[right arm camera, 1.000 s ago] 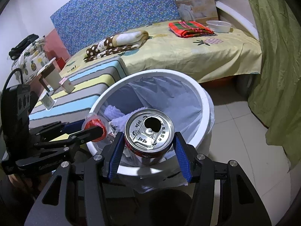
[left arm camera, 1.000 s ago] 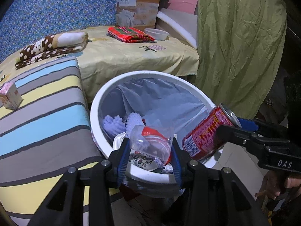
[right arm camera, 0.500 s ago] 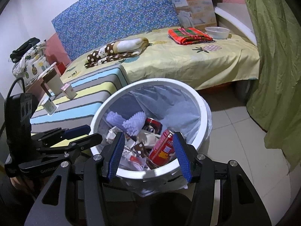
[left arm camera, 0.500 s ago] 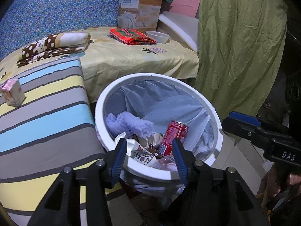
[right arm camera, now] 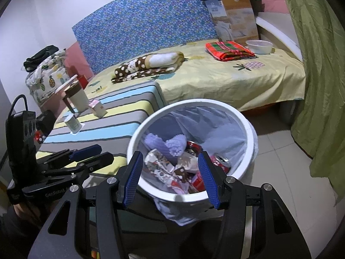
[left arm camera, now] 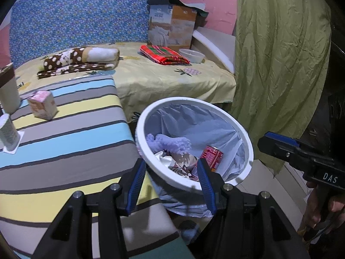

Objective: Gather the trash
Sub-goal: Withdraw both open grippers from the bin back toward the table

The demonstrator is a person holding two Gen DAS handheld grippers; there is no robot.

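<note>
A white round trash bin with a pale plastic liner stands on the floor beside a striped bench; it also shows in the right wrist view. Inside lie a red can, which also shows in the right wrist view, a purple fuzzy item and crumpled wrappers. My left gripper is open and empty, just short of the bin's near rim. My right gripper is open and empty over the bin's near edge. Each gripper shows in the other's view.
The striped bench holds a small pink carton, a tumbler and a small white cup. Behind is a bed with a folded red cloth, a bowl, a dotted blanket and a cardboard box. A green curtain hangs right.
Both grippers opened and dropped their items into the bin: the left let go of a clear plastic cup, the right the red can. Both then drew back and up from the bin.
</note>
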